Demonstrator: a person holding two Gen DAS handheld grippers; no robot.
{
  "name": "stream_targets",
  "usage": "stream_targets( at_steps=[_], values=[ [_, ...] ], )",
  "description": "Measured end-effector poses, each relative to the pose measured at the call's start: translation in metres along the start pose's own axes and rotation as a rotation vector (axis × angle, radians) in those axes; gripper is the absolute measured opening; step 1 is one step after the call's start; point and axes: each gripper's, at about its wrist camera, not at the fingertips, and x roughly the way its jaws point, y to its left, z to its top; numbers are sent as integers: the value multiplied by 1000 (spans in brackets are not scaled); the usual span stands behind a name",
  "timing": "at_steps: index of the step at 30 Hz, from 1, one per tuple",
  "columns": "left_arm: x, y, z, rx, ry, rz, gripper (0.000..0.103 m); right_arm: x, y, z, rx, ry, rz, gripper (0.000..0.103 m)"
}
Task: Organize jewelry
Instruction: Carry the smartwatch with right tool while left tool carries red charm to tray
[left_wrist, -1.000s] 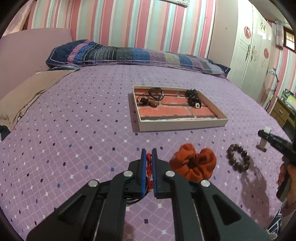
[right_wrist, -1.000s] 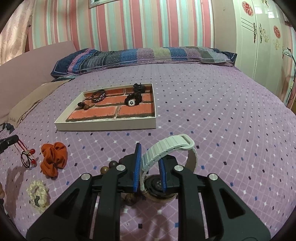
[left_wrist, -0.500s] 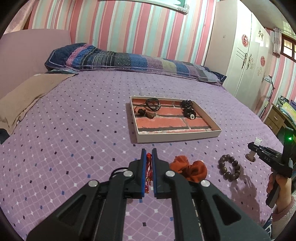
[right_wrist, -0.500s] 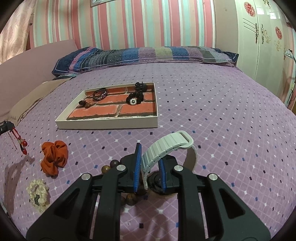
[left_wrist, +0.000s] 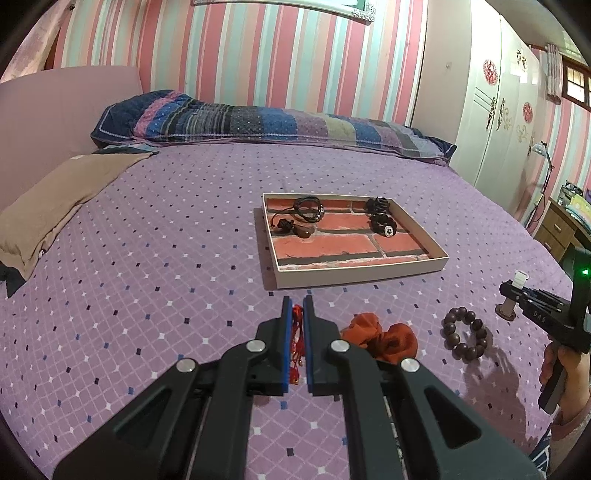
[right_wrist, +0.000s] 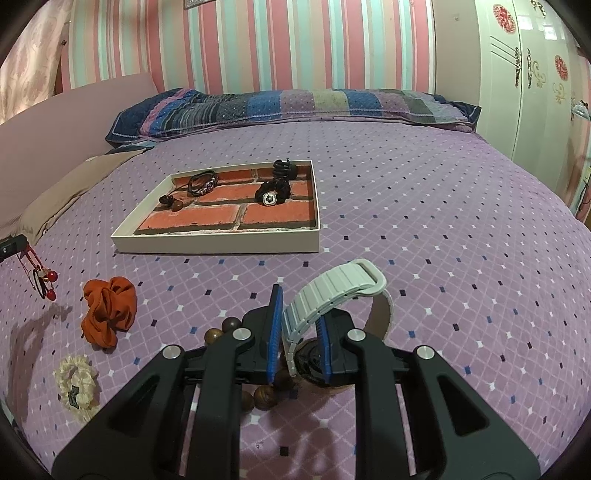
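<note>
Red cord bracelet (left_wrist: 296, 332) – beaded, pinched in left hand-held gripper (left_wrist: 297, 306), right hand-held gripper (right_wrist: 297, 314) clamping pale ribbed watch strap (right_wrist: 332, 286)

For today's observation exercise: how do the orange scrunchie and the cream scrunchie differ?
The orange scrunchie is larger and plain; the cream scrunchie is smaller, with a dark patch. The orange one lies nearer the tray; the cream one lies nearer the camera. Both rest loose on the bed, ungripped.
</note>
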Motion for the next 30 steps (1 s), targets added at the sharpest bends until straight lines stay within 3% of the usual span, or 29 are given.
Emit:
stream_targets(
  at_steps=[17,25,30],
  values=[
    [17,-9,15,25,8,27,6,6,0,13,-12,0,-1,18],
    [50,-24,48,52,20,17,6,25,17,52,-54,-15,8,18],
    [89,-36,79,73,27,7,6,57,31,89,-70,-21,21,18]
  ],
)
